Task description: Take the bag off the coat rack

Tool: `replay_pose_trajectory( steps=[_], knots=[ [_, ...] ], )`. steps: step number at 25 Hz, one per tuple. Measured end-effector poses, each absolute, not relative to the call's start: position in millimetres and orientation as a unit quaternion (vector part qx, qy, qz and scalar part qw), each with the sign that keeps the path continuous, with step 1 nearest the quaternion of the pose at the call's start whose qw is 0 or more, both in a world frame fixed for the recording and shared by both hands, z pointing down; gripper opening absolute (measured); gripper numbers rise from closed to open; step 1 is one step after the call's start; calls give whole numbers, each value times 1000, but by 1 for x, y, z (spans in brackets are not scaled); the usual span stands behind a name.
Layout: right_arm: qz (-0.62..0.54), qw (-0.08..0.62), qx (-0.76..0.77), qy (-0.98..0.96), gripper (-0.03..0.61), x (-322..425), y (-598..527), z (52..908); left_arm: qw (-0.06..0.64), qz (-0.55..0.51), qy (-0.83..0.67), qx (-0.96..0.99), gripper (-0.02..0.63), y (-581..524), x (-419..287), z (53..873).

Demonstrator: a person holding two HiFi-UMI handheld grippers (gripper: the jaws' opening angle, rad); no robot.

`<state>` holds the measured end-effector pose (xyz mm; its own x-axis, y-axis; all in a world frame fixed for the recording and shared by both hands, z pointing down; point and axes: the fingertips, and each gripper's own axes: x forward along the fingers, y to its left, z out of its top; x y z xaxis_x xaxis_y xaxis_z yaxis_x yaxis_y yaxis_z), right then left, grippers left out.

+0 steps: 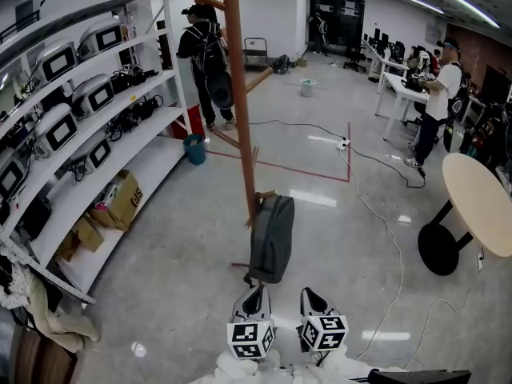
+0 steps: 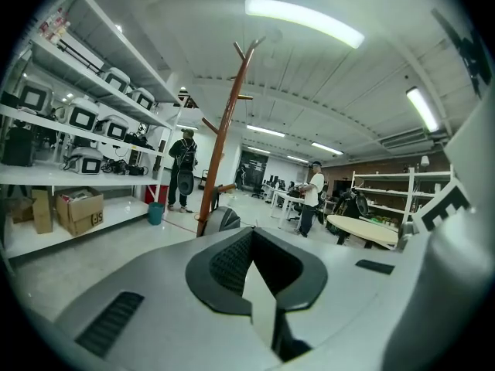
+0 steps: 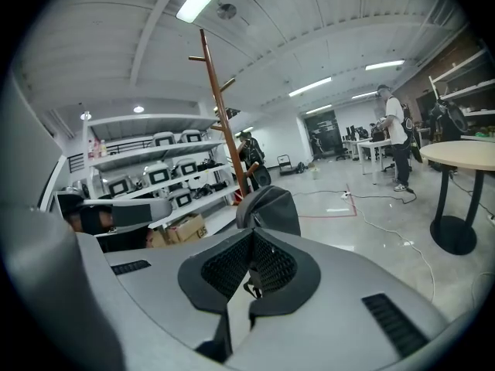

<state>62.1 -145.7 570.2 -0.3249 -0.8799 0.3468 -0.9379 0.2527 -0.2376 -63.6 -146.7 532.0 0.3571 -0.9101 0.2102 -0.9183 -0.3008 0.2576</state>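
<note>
A tall brown wooden coat rack (image 1: 238,94) stands on the floor in the middle of the room. On a low peg of it hangs a grey bag (image 1: 271,239), which reaches almost to the floor. My left gripper (image 1: 254,293) and right gripper (image 1: 309,294) are side by side just in front of the bag, apart from it. Both are shut with nothing held. In the left gripper view the coat rack (image 2: 223,137) and the bag (image 2: 225,219) are seen beyond the shut left gripper (image 2: 250,236). In the right gripper view the bag (image 3: 267,209) is close ahead of the shut right gripper (image 3: 251,239).
White shelves (image 1: 120,110) with boxy devices and cardboard boxes (image 1: 118,202) line the left wall. A round table (image 1: 480,202) stands at the right, and a white cable (image 1: 390,238) runs over the floor. A person (image 1: 205,54) stands behind the rack, another person (image 1: 438,94) by desks at the right.
</note>
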Motion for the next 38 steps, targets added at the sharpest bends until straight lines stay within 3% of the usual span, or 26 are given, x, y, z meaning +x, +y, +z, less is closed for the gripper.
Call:
replay_pose_trajectory(
  steps=[38],
  knots=[
    [199,80,535,-817,11,60,-276,563,177,13,-578,796,0,-269,-40,537]
  ],
)
